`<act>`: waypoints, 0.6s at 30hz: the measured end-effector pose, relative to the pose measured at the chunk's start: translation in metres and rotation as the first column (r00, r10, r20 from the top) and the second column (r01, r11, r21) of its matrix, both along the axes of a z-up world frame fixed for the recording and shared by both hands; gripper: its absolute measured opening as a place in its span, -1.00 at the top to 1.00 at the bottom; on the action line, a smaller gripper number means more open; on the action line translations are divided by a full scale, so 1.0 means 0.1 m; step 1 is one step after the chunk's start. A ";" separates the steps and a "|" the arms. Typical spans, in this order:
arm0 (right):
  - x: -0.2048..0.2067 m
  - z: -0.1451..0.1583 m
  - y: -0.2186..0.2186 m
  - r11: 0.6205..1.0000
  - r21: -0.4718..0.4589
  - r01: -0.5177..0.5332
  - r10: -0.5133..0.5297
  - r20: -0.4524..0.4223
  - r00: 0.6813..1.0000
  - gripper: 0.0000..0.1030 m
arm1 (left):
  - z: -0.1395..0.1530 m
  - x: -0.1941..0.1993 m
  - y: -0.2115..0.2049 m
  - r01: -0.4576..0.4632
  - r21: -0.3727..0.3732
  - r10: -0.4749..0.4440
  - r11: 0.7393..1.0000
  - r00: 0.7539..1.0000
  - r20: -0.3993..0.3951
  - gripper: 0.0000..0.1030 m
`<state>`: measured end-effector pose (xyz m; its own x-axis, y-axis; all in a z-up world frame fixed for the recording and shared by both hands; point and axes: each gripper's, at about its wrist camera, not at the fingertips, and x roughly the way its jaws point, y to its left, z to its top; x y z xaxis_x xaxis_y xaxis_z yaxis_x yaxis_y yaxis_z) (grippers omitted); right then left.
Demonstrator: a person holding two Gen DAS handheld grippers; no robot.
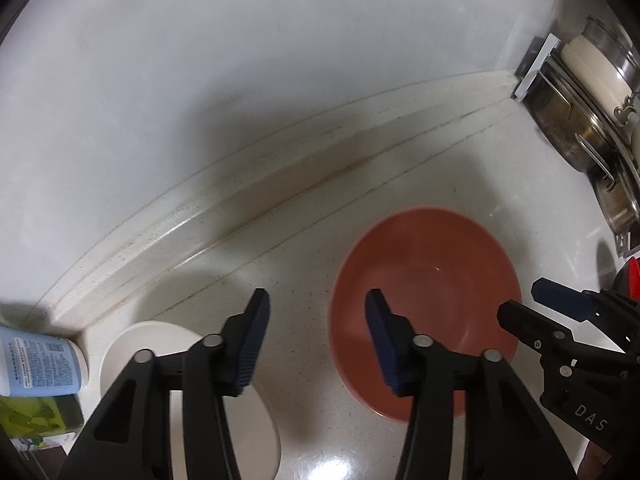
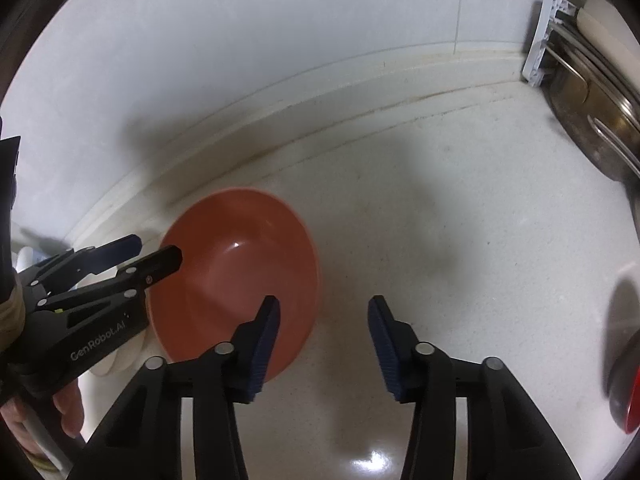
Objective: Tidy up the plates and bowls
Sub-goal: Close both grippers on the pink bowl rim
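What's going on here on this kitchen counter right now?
A person holds a gripper in each hand over a pale counter. Both the left gripper and the right gripper are open and hold nothing. A reddish-brown bowl sits empty on the counter between them, with a white plate to its left. Neither dish is gripped.

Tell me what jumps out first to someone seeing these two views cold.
The terracotta bowl sits empty on the pale speckled counter, the only strong colour. Both grippers hang open over it: the left gripper straddles its left rim, the right gripper its right rim. A white dish lies left of the bowl, steel pots far right.
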<state>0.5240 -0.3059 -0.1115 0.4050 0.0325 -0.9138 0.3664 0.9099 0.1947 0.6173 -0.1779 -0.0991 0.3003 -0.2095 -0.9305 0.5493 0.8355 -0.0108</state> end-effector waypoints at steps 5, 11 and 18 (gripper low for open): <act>0.04 -0.07 0.00 1.000 0.019 -0.005 0.005 -0.014 1.000 0.53 | -0.05 0.00 0.02 -0.003 -0.023 0.002 1.000 0.998 -0.057 0.58; 0.04 -0.10 0.00 0.998 0.068 0.000 0.002 -0.022 1.000 0.73 | -0.06 -0.07 0.04 -0.002 -0.041 -0.002 0.999 0.996 -0.094 0.71; -0.02 -0.03 0.00 0.997 0.075 0.027 -0.026 -0.014 1.000 0.73 | -0.01 -0.11 0.06 -0.010 -0.043 0.006 0.999 0.995 -0.100 0.72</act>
<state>0.5219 -0.3059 -0.1149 0.3949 0.0909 -0.9142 0.3933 0.8826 0.2577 0.6059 -0.1718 -0.1004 0.2083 -0.2483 -0.9460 0.5371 0.8374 -0.1016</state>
